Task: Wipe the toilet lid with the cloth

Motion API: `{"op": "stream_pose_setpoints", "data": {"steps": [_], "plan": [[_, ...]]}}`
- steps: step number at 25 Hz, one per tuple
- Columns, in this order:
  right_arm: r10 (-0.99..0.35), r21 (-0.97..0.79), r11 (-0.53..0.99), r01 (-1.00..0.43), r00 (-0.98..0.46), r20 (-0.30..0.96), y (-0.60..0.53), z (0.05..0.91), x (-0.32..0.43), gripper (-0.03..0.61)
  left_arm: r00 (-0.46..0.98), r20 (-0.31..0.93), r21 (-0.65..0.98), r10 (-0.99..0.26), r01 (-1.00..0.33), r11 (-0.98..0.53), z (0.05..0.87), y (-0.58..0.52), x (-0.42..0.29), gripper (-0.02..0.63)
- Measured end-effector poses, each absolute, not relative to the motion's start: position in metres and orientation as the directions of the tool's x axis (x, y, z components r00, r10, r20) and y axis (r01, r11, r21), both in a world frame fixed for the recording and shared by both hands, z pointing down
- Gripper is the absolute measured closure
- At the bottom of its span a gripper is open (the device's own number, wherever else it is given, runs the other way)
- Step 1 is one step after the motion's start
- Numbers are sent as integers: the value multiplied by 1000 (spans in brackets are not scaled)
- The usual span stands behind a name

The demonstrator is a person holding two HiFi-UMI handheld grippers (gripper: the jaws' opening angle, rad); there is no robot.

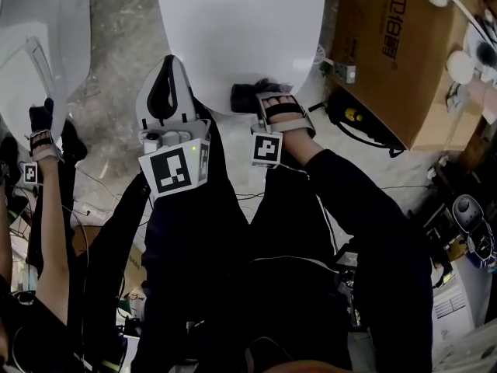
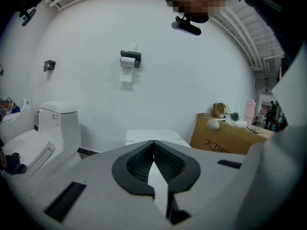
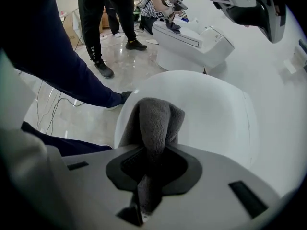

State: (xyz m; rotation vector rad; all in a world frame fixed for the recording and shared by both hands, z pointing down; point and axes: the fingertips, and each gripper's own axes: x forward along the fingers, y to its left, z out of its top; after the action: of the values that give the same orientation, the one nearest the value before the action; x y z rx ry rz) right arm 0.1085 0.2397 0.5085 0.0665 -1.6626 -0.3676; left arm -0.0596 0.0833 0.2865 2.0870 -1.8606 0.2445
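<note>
The right hand-held gripper (image 3: 152, 150) pinches the fuzzy grey cloth (image 3: 156, 121) at the near edge of the smooth white toilet lid (image 3: 213, 111), so I think most wiping is left, while the left hand-held gripper (image 2: 153, 146) is closed on nothing.

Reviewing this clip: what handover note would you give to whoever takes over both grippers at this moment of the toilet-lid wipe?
Left gripper: jaws shut, nothing between them, held by the near edge of the toilet lid, apart from the cloth.
Right gripper: shut on the cloth, a grey bunch resting on the lid close to its near edge.
Done: the cloth is gripped and on the lid. How much has been wiped cannot be told; the lid shows no marks.
Left: probably sweep the cloth across the rest of the lid toward its far end.
</note>
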Motion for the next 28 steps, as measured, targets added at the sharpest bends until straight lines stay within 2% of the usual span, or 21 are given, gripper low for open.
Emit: {"op": "stream_pose_setpoints", "data": {"steps": [7, 19, 28], "plan": [[-133, 151, 971, 187, -108, 985, 230, 501, 108, 508, 147, 358, 136, -922, -985, -104, 291, 88, -55, 600], [-424, 445, 887, 125, -162, 891, 14, 456, 58, 508, 87, 384, 137, -919, -990, -36, 304, 79, -94, 600], [-544, 568, 802, 185, -166, 822, -97, 453, 12, 508, 70, 388, 143, -919, -990, -15, 305, 63, -105, 598]]}}
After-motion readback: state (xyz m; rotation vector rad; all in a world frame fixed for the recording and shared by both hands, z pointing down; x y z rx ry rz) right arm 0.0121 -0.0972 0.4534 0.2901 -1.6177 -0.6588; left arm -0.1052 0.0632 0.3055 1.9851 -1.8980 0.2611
